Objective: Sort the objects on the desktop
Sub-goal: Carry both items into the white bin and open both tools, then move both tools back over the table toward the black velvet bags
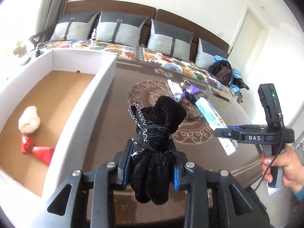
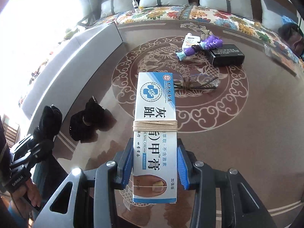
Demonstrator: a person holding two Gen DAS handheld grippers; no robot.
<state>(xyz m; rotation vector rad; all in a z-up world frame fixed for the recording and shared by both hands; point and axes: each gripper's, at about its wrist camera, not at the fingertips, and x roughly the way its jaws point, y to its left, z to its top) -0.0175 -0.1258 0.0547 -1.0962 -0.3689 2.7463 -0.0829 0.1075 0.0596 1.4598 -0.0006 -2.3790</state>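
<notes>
Black velvet pouch (image 1: 152, 148) is clamped in your left tool (image 1: 151, 163), nail-cream box (image 2: 154, 138) in your right tool (image 2: 154, 168), both lifted clear for carrying to the white bin (image 1: 83, 102).

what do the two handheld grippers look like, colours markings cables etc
Both are black plastic with silver bolts and blue ribbed fingers. The right gripper has white "DAS" lettering, a grey handle, a thin black cable and a green light on its upright module. The left gripper has a "GenRobot.AI" label.
</notes>
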